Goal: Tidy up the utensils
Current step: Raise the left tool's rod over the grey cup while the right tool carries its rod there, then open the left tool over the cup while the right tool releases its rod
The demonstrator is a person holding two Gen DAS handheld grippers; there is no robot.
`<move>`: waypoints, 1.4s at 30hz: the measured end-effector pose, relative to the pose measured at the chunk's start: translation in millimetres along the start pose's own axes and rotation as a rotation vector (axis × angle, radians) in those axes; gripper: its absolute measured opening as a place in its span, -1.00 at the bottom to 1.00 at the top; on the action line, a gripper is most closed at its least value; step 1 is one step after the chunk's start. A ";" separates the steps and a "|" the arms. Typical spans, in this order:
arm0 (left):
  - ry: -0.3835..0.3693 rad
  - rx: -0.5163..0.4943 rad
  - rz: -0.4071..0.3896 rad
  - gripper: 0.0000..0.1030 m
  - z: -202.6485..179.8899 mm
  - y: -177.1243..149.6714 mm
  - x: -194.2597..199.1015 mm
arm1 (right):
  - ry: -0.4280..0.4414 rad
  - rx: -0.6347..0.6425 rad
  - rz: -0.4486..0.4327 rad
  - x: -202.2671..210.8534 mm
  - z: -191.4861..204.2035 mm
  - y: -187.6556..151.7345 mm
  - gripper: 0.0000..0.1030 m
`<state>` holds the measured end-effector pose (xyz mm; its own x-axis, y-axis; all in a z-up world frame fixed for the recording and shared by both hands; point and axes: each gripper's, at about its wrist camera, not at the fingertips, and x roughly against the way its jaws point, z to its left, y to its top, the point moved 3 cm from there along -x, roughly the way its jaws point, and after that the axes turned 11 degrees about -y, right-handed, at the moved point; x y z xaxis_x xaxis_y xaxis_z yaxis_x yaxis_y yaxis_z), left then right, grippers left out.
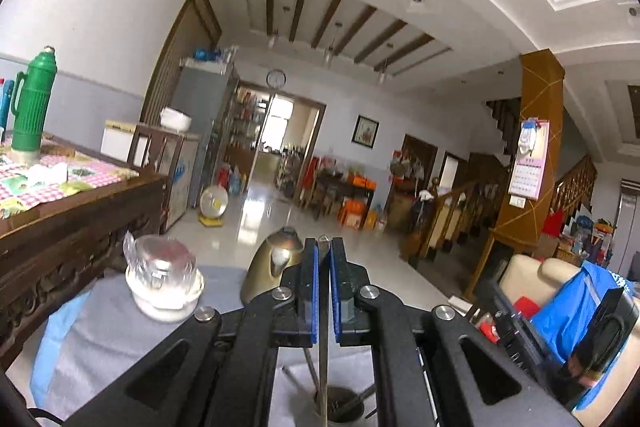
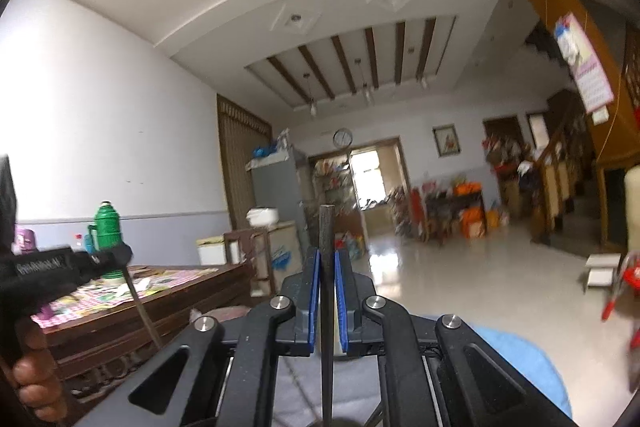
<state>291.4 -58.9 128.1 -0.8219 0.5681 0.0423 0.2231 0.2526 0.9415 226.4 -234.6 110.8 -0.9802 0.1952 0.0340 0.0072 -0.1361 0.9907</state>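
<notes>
Both my grippers are up off the desk [image 1: 120, 339] and pointing roughly level across the room, each with a utensil pinched in it. Left gripper [image 1: 324, 251]: jaws closed on a thin metal utensil [image 1: 323, 367] — flat, silvery, edge-on, its rounded tip just poking out above the blue pads, the shaft dropping straight down toward a round metal holder [image 1: 340, 403] at the bottom edge (a couple more metal pieces seem to lean in there, too blurred to name). Right gripper [image 2: 327, 255]: jaws closed on a dark chopstick-like stick [image 2: 326, 227], squared and matte, standing well above the pads and running down out of frame.

Progress, my guess: mid-task. Two utensils are held, neither set down anywhere; whether they belong in the holder or somewhere else I can't tell. What's left — placing both, then whatever still sits in the holder.

In the right view the left gripper [image 2: 120, 253] shows at the left edge, utensil hanging below it, fingers [image 2: 36, 383] wrapped on the handle. A steel kettle [image 1: 276, 267] and a lidded glass jar [image 1: 164, 275] sit just beyond on the grey-covered desk.
</notes>
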 end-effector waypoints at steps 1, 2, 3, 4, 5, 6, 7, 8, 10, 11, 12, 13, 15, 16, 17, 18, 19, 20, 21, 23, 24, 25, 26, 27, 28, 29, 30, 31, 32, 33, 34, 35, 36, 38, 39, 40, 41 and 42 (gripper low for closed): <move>0.006 -0.007 -0.009 -0.89 -1.0 -0.2 -2.3 | -0.001 0.002 -0.001 -4.1 3.7 -1.0 -0.84; 0.013 -0.014 -0.018 -0.89 -2.6 -0.4 -5.4 | -0.004 -0.001 0.001 -9.2 5.7 -3.2 -0.84; 0.018 -0.015 -0.025 -0.89 -2.7 -1.0 -8.5 | -0.005 -0.005 0.005 -12.5 6.8 -4.5 -0.84; 0.021 -0.014 -0.029 -0.89 -2.8 -1.6 -10.8 | -0.012 -0.009 0.009 -16.9 7.9 -7.1 -0.84; 0.025 -0.009 -0.031 -0.89 -1.9 -3.3 -16.4 | -0.020 -0.010 0.009 -19.9 8.0 -9.7 -0.84; 0.026 -0.004 -0.030 -0.89 -3.1 -5.7 -17.4 | -0.029 -0.013 0.011 -23.4 8.1 -12.8 -0.84; 0.027 0.003 -0.027 -0.89 -3.1 -8.1 -20.3 | -0.035 -0.020 0.019 -27.0 7.5 -16.2 -0.84; 0.028 0.010 -0.021 -0.89 -3.4 -12.0 -24.0 | -0.039 -0.026 0.027 -28.5 6.1 -18.4 -0.84; 0.033 0.011 -0.011 -0.89 -3.6 -17.2 -29.9 | -0.044 -0.035 0.050 -33.5 4.4 -24.6 -0.84; 0.037 0.010 -0.007 -0.89 -3.5 -21.1 -34.1 | -0.045 -0.035 0.061 -35.2 4.8 -28.6 -0.84; 0.039 0.008 -0.004 -0.89 -5.2 -24.1 -34.9 | -0.046 -0.033 0.067 -35.2 3.8 -31.5 -0.84; 0.044 0.006 -0.001 -0.89 -5.8 -27.8 -37.9 | -0.047 -0.031 0.073 -34.7 1.1 -33.7 -0.84; 0.053 -0.005 0.006 -0.89 -10.1 -33.4 -41.6 | -0.048 -0.031 0.088 -34.4 -1.4 -40.4 -0.84; 0.057 -0.011 0.012 -0.89 -11.7 -36.6 -44.0 | -0.049 -0.033 0.095 -34.2 -3.2 -42.2 -0.84; 0.060 -0.014 0.018 -0.89 -12.5 -39.5 -46.4 | -0.048 -0.036 0.103 -34.0 -5.3 -44.3 -0.84; 0.063 -0.014 0.026 -0.89 -11.9 -43.2 -49.2 | -0.048 -0.039 0.110 -33.6 -7.3 -46.4 -0.84; 0.064 -0.016 0.030 -0.89 -12.6 -45.3 -50.7 | -0.049 -0.040 0.114 -32.9 -11.2 -47.1 -0.84; 0.068 -0.021 0.036 -0.89 -13.5 -48.3 -52.4 | -0.049 -0.041 0.120 -32.2 -11.9 -48.8 -0.84; 0.071 -0.026 0.041 -0.89 -14.2 -51.0 -53.7 | -0.048 -0.042 0.125 -30.5 -13.4 -50.2 -0.84; 0.074 -0.032 0.058 -0.89 -16.0 -57.4 -56.1 | -0.047 -0.046 0.137 -25.8 -16.8 -52.6 -0.84; 0.075 -0.032 0.068 -0.89 -16.0 -60.3 -57.2 | -0.047 -0.048 0.143 -25.3 -18.2 -52.5 -0.84; 0.074 -0.031 0.076 -0.89 -16.1 -61.8 -57.0 | -0.047 -0.049 0.146 -24.7 -20.5 -53.3 -0.84; 0.068 -0.030 0.084 -0.89 -16.8 -64.3 -56.8 | -0.047 -0.052 0.150 -23.7 -22.2 -53.7 -0.84; 0.064 -0.032 0.090 -0.89 -18.7 -65.2 -56.7 | -0.046 -0.056 0.158 -21.9 -23.7 -54.6 -0.84; 0.063 -0.038 0.100 -0.89 -21.4 -67.9 -56.1 | -0.043 -0.060 0.165 -21.9 -24.5 -55.2 -0.84; 0.060 -0.041 0.109 -0.89 -23.1 -69.3 -55.6 | -0.040 -0.062 0.171 -22.3 -24.0 -54.9 -0.84; 0.057 -0.043 0.116 -0.89 -24.3 -69.9 -55.2 | -0.034 -0.067 0.183 -21.8 -24.9 -56.0 -0.84; 0.055 -0.044 0.125 -0.89 -25.3 -70.7 -54.3 | -0.033 -0.070 0.189 -22.2 -26.6 -56.6 -0.84; 0.057 -0.045 0.131 -0.89 -26.5 -71.6 -52.1 | -0.026 -0.077 0.198 -21.7 -27.4 -57.7 -0.82; 0.058 -0.047 0.133 -0.89 -28.2 -72.6 -50.7 | -0.013 -0.085 0.212 -22.2 -28.7 -59.3 -0.81; 0.059 -0.052 0.138 -0.87 -30.2 -73.4 -48.7 | -0.008 -0.089 0.224 -23.2 -30.3 -61.2 -0.80; 0.064 -0.059 0.144 -0.83 -31.8 -74.1 -46.2 | -0.004 -0.094 0.237 -23.7 -30.7 -63.0 -0.80; 0.068 -0.065 0.150 -0.71 -32.5 -74.6 -43.3 | 0.004 -0.101 0.249 -23.5 -31.2 -65.0 -0.80; 0.077 -0.064 0.157 -0.33 -31.7 -75.0 -36.8 | 0.017 -0.108 0.268 -23.1 -33.7 -68.8 -0.79; 0.087 -0.061 0.151 -0.15 -30.5 -75.0 -30.7 | 0.019 -0.109 0.277 -22.6 -33.8 -71.9 -0.79; 0.092 -0.061 0.147 -0.13 -29.3 -74.5 -26.1 | 0.022 -0.112 0.285 -22.2 -34.3 -74.1 -0.79; 0.098 -0.063 0.145 -0.11 -28.3 -74.4 -20.0 | 0.028 -0.116 0.293 -22.4 -33.4 -75.0 -0.79; 0.102 -0.065 0.150 -0.07 -27.4 -75.0 -17.3 | 0.037 -0.120 0.305 -22.0 -33.1 -76.7 -0.79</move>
<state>274.5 -109.1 65.9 -0.8316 0.5125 0.2138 0.3149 0.1181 0.9418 240.9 -260.6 29.7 -0.9430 0.0926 0.3196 0.2804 -0.2963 0.9130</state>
